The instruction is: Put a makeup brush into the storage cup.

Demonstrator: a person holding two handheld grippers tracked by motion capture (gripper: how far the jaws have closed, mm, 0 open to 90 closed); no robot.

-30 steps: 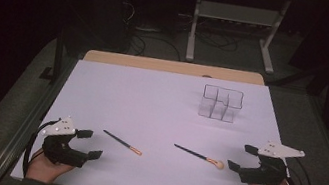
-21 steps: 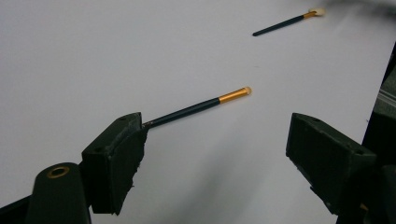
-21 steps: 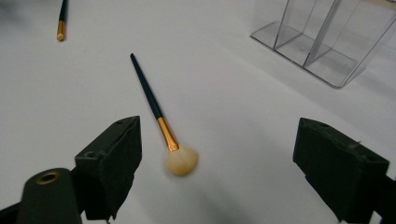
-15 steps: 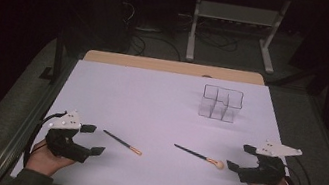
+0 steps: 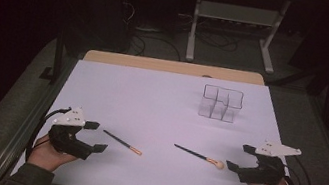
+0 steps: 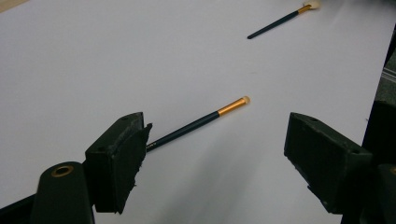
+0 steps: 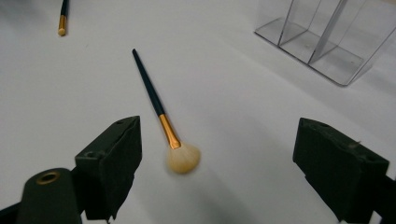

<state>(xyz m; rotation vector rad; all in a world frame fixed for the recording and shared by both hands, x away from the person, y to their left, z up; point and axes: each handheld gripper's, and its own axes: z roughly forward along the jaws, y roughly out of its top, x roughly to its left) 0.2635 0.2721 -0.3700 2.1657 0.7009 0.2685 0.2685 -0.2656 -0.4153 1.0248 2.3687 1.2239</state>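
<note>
Step in hand, by my reading: the approach, before any pick-up. 2 makeup brushes lay flat on the white table (image 5: 151,100), and neither was held.

Left gripper (image 5: 93,136): near the table's front-left corner, jaws spread wide, nothing between them. The thin brush (image 5: 122,143) lay just to its 3 o'clock in the high view, dark handle end toward the gripper, gold ferrule and small tip pointing away toward 4 o'clock. In the left gripper view the thin brush (image 6: 196,123) ran from beside the left jaw up toward 2 o'clock, so its handle end sat close to that jaw but apart from it, off the centre of the gap.

Centre-right: the fluffy brush (image 5: 198,155) lay with its handle toward 10 o'clock and its pale round head toward the right gripper. The clear organizer (image 5: 221,103), with several upright compartments, stood well apart from both brushes, at 12 o'clock from the fluffy brush; it looked empty.

Right gripper (image 5: 239,158): near the front-right corner, jaws likewise spread wide and empty. In the right gripper view the fluffy brush (image 7: 164,121) had its head low between the jaws, nearer the left one.

Judgement on next move: each gripper needs to advance and centre on its handle, lower until the jaws straddle it, then close. Thin, flat handles could slip or roll.
</note>
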